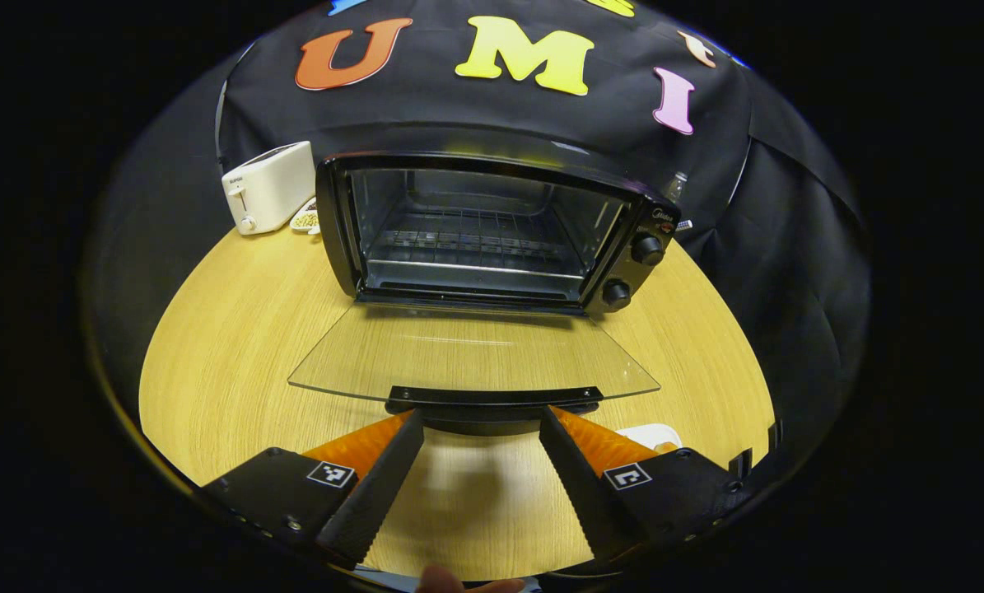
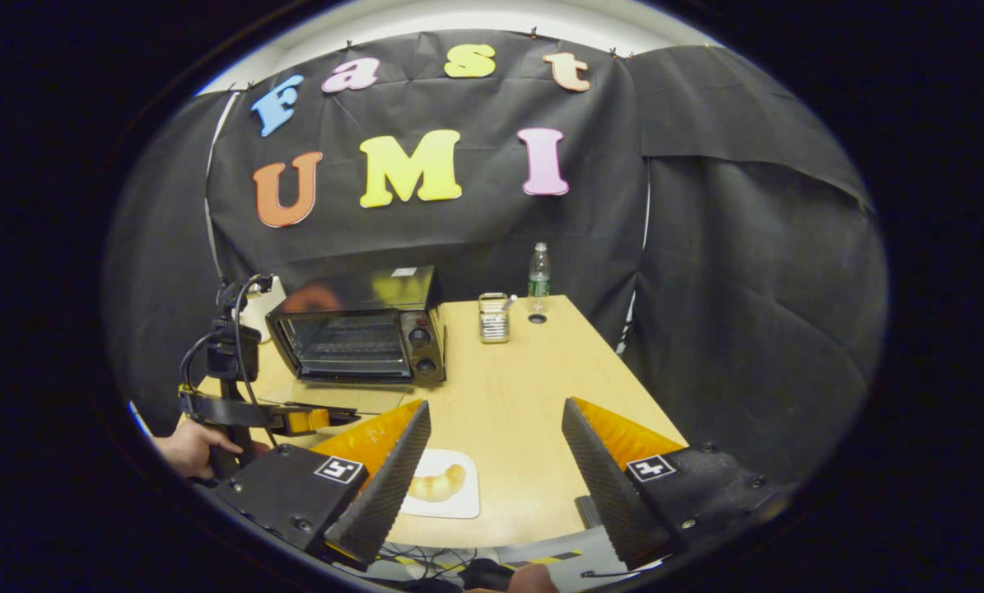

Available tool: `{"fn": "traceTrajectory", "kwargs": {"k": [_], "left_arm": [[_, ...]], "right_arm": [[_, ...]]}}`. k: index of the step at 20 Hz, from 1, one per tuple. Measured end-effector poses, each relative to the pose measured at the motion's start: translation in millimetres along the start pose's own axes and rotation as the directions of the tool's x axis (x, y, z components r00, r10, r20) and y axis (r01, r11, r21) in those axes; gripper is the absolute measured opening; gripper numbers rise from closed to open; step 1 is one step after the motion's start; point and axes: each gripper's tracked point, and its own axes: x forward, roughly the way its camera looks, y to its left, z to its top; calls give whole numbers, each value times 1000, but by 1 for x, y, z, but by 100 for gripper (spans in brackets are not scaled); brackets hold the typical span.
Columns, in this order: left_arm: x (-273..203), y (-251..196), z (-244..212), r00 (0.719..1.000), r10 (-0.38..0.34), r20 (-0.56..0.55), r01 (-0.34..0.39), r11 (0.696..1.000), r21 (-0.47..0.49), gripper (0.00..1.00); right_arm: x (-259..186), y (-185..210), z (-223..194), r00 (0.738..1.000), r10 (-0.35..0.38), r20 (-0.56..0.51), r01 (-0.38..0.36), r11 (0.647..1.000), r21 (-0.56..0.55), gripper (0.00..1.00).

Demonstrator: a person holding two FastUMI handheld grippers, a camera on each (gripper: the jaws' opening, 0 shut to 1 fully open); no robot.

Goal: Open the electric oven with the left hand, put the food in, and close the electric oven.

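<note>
Right gripper view: pastry, perhaps croissant (image 2: pixel 436 483), half hidden behind finger (image 2: pixel 384 486).

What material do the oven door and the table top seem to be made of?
The oven door looks like clear glass: the table's wood grain shows through it, and its edge gleams. Its handle seems dark plastic or metal; I cannot tell which. The table looks like light wood or a wood-pattern laminate, smooth, with fine straight grain.

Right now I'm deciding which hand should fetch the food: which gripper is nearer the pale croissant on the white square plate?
Right. The right gripper hangs open just above the croissant, which lies by its finger; the left gripper faces the oven door's handle.
</note>
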Motion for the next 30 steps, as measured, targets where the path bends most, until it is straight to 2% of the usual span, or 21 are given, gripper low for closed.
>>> {"fn": "traceTrajectory", "kwargs": {"k": [7,8,9,14,17,18,19,30], "left_arm": [[31,9,-39,993,0,-119,-10,996,-88,94],[33,9,-40,991,3,-132,-16,995,-94,82],[35,9,-42,989,3,-145,-17,995,-96,94],[37,11,-44,981,-8,-195,-16,992,-122,97],[31,8,-39,985,-9,-173,-10,994,-109,93],[28,8,-38,987,-10,-163,-7,995,-101,82],[26,7,-36,987,-11,-158,-4,995,-97,93],[-7,8,-1,999,-6,-36,5,999,-43,94]], "right_arm": [[27,27,-53,983,78,-167,-68,996,63,99],[28,29,-55,981,81,-174,-71,996,60,99],[30,30,-59,980,81,-184,-72,996,55,99],[43,38,-80,964,95,-250,-68,991,115,99],[54,42,-89,956,101,-275,-62,987,148,97],[56,43,-92,954,104,-281,-61,986,158,97],[59,45,-95,952,107,-287,-60,984,168,97],[86,56,-139,908,153,-391,-26,950,310,96]]}}
